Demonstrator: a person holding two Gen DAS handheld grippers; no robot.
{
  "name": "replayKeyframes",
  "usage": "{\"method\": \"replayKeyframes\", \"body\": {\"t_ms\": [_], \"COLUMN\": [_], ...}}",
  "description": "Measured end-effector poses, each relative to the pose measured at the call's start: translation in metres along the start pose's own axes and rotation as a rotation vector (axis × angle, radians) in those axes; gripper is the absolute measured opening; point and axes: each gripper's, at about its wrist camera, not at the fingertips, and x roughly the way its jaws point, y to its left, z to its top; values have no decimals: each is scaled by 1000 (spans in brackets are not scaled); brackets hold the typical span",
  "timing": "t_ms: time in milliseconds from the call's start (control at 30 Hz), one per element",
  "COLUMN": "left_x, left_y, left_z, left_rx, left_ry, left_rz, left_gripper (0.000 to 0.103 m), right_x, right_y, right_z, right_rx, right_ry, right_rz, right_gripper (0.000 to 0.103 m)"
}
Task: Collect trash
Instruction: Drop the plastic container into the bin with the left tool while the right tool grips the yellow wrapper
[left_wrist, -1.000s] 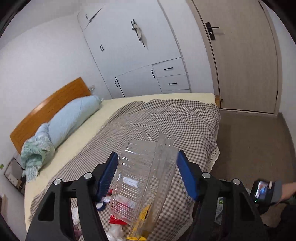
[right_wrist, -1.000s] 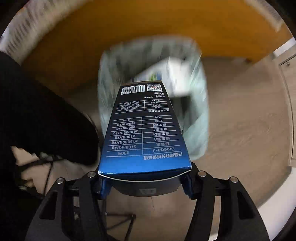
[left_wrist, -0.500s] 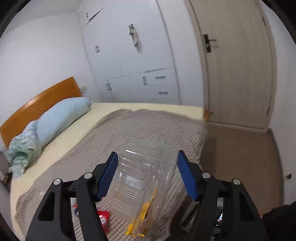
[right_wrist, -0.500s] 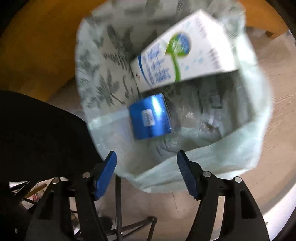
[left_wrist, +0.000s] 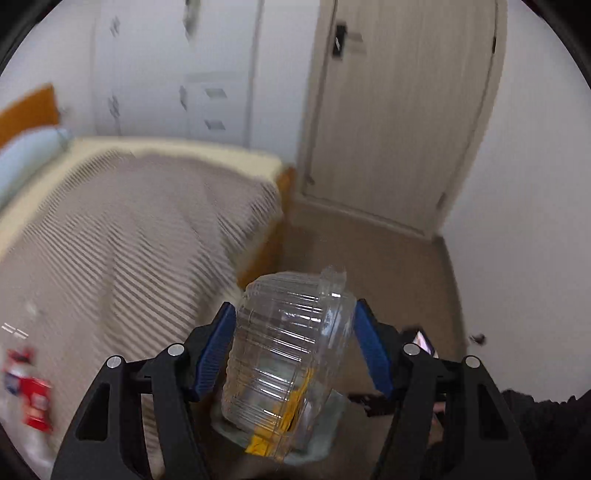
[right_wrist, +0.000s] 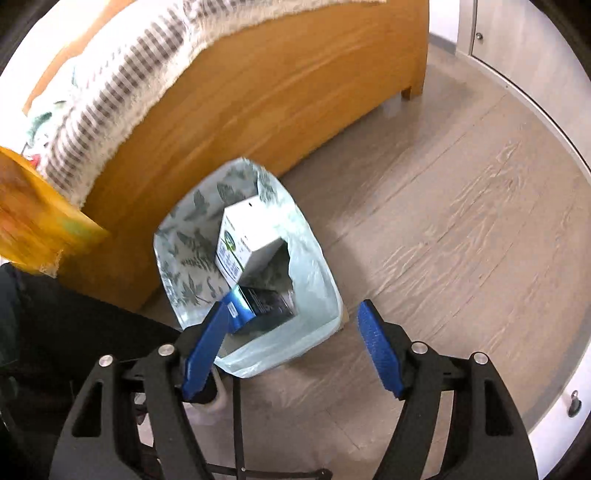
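My left gripper (left_wrist: 295, 332) is shut on a clear plastic clamshell container (left_wrist: 288, 362) with a yellow label inside. It hangs past the bed's corner, over the pale green trash bag (left_wrist: 321, 439) that shows below it. In the right wrist view the leaf-printed trash bag (right_wrist: 314, 332) stands on the floor against the bed frame. Inside it lie a white box (right_wrist: 247, 236) and a blue box (right_wrist: 266, 306). My right gripper (right_wrist: 293, 310) hovers above the bag's near rim, its jaws opening with nothing between them.
The wooden bed frame (right_wrist: 258, 92) and checked blanket (right_wrist: 110, 85) run behind the bag. A blurred yellow object (right_wrist: 33, 206) enters at left. Red wrappers (left_wrist: 33, 398) lie on the bed. A closed door (left_wrist: 399, 110) and grey floor (right_wrist: 461, 221) lie to the right.
The right gripper let go of the blue box, which dropped into the bag, then it rose and opened wider. The left gripper swung right and down off the bed, still holding the container.
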Motion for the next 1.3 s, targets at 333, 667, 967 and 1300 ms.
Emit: {"method": "replayKeyframes", "body": {"t_ms": [333, 667, 967, 1300], "left_x": [143, 142, 104, 222], "left_y": [10, 30, 32, 22], "left_z": [-76, -72, -60, -109], "left_rx": [-221, -316, -210, -113], "left_ry": [268, 257, 171, 576], "left_rz": [-105, -86, 1, 48], "left_gripper": [61, 61, 61, 61], "right_x": [-8, 49, 6, -84], "right_y": [36, 69, -12, 3], "right_z": [-28, -29, -37, -16], "right_rx": [-173, -138, 95, 89], "right_ry": [-61, -195, -206, -406], "right_rz": [118, -141, -217, -160], "right_gripper": [70, 9, 3, 3]}}
